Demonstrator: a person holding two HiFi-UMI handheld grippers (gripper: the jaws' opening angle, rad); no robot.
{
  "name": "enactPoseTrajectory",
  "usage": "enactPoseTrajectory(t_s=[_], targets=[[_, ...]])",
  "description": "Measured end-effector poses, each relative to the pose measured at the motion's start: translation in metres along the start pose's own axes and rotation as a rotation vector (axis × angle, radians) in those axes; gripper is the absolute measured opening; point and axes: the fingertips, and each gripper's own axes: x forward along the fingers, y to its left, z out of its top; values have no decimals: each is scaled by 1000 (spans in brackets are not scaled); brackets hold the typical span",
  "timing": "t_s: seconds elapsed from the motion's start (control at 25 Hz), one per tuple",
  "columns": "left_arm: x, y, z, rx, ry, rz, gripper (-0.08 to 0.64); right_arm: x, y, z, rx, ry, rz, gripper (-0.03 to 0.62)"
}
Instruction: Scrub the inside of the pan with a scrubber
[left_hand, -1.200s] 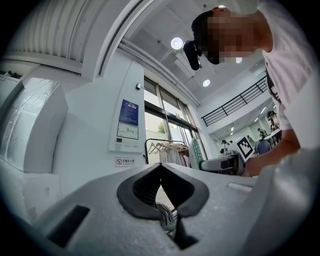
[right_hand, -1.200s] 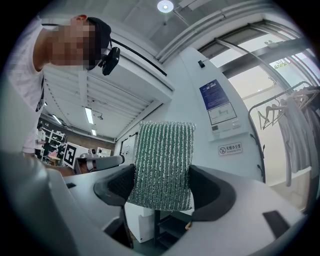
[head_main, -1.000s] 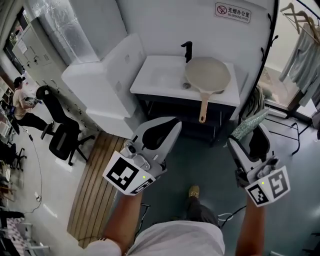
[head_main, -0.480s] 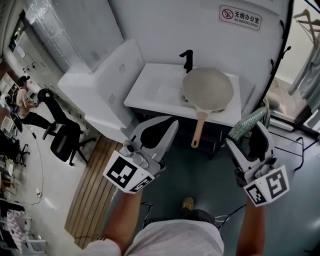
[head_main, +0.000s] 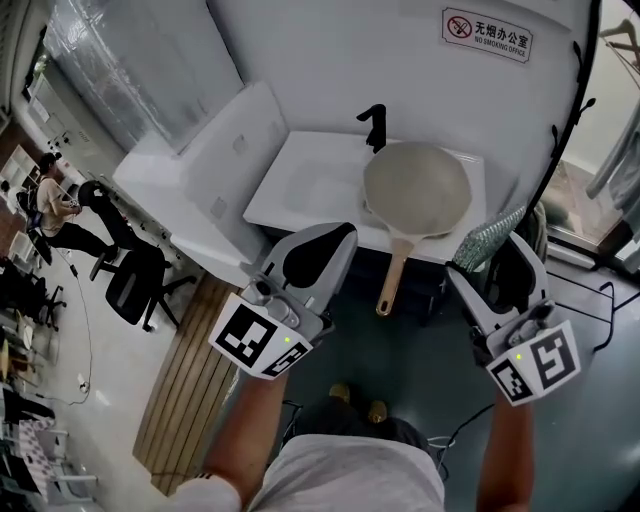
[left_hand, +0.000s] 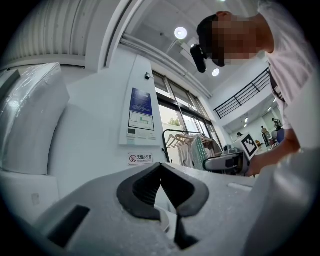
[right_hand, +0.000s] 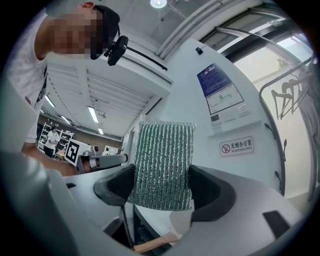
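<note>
My left gripper (left_hand: 161, 175) is clenched, empty. My right gripper (right_hand: 162, 186) grasps the scrubber (right_hand: 164, 155). The pan (head_main: 417, 188) rests across the sink (head_main: 300, 178).

The head view looks steeply down from above the person, past the left tongs (head_main: 340, 232) and right tongs (head_main: 497, 252) close below, onto the sink (head_main: 300, 175) and floor farther off. The left gripper view sits low behind its own jaws, tilted slightly up at the wall. The right gripper view does likewise, with the scrubber (right_hand: 162, 165) very near the lens. All three views share the sign (head_main: 487, 36) on the wall. Each gripper view also catches the other tongs to one side and the person above.
</note>
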Motion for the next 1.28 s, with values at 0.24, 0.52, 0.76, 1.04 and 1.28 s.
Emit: enactPoseTrajectory(t_s=[0.24,0.52,0.76,1.04,1.28], targets=[[18,16,-11,-3,-3,-14,15,16,-15,-7,-9,14,-14,345],[50,49,-22,3,-23,-46,15,52,-38,-15,-29,35,-40,345],[80,94,-40,1,-28,-66,15,98,-61,-28,-35,57,-67,345],[108,146,-59,-20,-35,-91,15,148,-85,-39,-47,79,-113,345],[124,182,-76,-39,-37,-115,15,181,-96,-51,-59,118,-151,345]])
